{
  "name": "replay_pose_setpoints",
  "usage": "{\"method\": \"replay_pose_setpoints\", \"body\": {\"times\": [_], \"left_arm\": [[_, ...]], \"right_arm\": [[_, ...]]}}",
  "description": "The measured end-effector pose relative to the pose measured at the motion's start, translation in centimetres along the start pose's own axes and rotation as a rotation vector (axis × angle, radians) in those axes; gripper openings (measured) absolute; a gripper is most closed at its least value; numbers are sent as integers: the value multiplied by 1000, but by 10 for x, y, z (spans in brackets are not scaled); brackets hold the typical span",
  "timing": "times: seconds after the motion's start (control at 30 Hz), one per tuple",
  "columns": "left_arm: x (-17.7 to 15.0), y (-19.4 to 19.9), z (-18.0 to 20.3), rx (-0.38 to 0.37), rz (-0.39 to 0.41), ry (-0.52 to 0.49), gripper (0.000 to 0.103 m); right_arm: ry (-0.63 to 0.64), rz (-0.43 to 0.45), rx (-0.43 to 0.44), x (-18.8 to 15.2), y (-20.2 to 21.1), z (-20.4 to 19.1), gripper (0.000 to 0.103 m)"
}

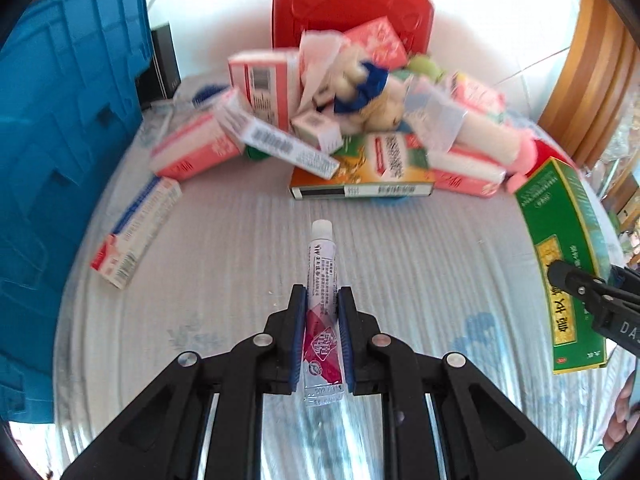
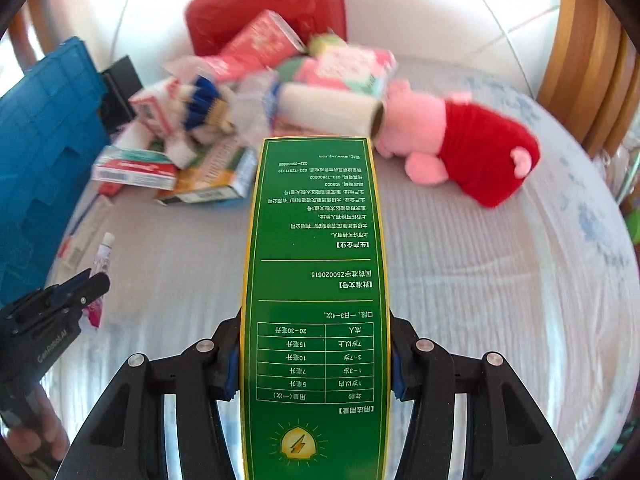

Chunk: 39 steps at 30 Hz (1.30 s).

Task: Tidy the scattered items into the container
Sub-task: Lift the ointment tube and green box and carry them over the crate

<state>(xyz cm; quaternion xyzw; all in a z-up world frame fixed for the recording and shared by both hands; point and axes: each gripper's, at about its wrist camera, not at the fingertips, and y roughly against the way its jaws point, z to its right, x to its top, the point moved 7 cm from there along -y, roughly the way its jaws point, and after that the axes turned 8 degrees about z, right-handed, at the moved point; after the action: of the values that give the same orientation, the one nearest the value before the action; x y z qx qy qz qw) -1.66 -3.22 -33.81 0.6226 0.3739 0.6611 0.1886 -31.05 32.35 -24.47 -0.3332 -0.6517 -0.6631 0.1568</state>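
Observation:
My left gripper [image 1: 322, 300] is shut on a white ointment tube [image 1: 321, 280] with a magenta label, its cap pointing away from me, held over the table. My right gripper [image 2: 316, 360] is shut on a long green medicine box [image 2: 316, 280] that points forward. The green box also shows in the left wrist view [image 1: 560, 256] at the right. The left gripper and tube show in the right wrist view [image 2: 76, 292] at the left. A blue plastic crate [image 1: 60, 160] stands at the left, also in the right wrist view [image 2: 44, 140].
A heap of medicine boxes [image 1: 360, 152], a small plush bear [image 1: 360, 92] and a paper roll [image 2: 332, 112] lies ahead before a red carry case [image 1: 352, 12]. A pink plush pig in red [image 2: 460, 140] lies at the right. A loose box [image 1: 136, 228] lies by the crate.

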Motion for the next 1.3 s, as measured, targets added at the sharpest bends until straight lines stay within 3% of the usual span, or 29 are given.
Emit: {"method": "replay_pose_setpoints", "body": {"times": [0.33, 0.9, 1.1, 1.3], "left_arm": [[17, 93, -6, 14, 132, 1, 16], [29, 216, -56, 204, 314, 87, 16], [48, 256, -91, 241, 391, 108, 16], [70, 296, -162, 281, 467, 95, 16]], "right_arm": [[68, 117, 53, 9, 65, -70, 53], [264, 281, 281, 28, 155, -167, 53], [311, 357, 318, 48, 184, -214, 53], [328, 416, 374, 75, 205, -292, 53]]}}
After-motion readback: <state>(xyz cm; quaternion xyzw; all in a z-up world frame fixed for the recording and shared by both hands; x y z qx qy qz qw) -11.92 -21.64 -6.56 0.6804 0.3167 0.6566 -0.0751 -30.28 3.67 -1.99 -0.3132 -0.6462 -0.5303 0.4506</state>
